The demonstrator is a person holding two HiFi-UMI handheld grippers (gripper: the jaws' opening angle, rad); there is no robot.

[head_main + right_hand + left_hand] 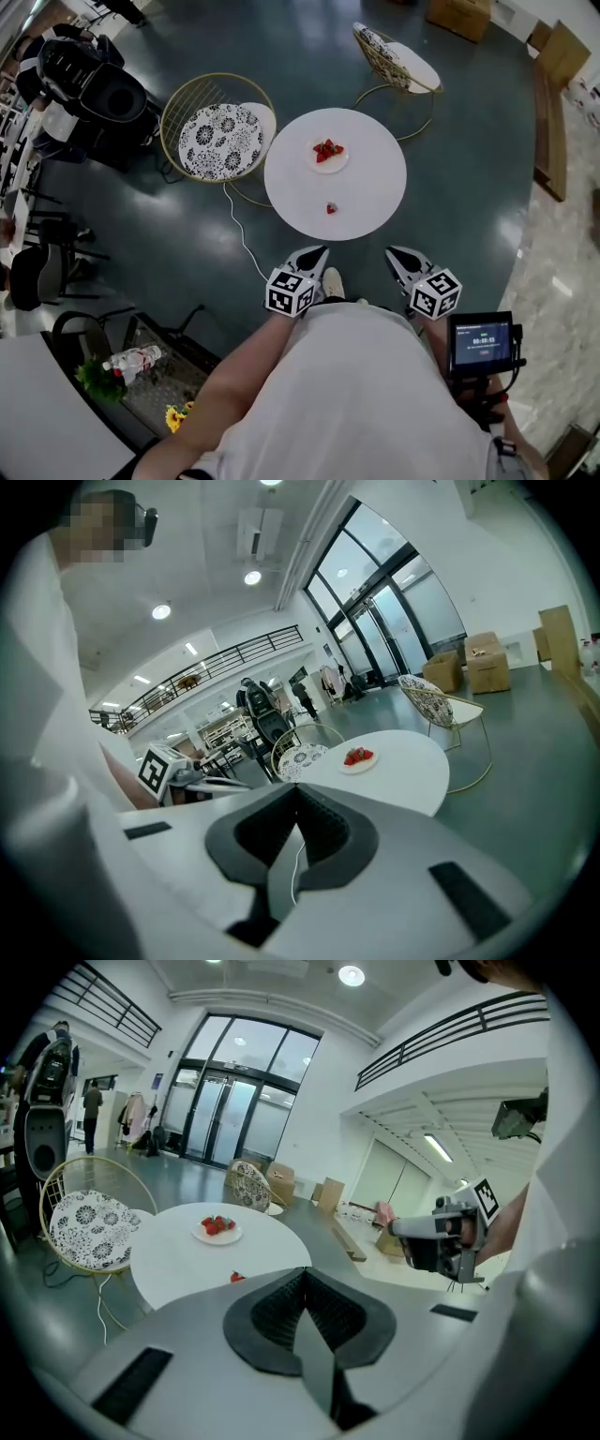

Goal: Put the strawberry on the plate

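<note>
Not started: strawberry [331, 208] near table [375, 187] front edge, plate [330, 170] (several berries on it) toward table's far side. Jaws of left gripper [322, 250] and right gripper [393, 252] closed, empty, short of table.

Centre of frame: a round white table [367, 192] bearing a plate [328, 155] of strawberries at its far side and a single strawberry [331, 208] apart from it, nearer the lower edge. Below the table: left gripper [322, 250] and right gripper [391, 251], side by side, jaws together, tips towards the table. Upper left: wire chair with patterned cushion [220, 141]; upper right: second chair [396, 56]; lower right: small screen [482, 342].
</note>
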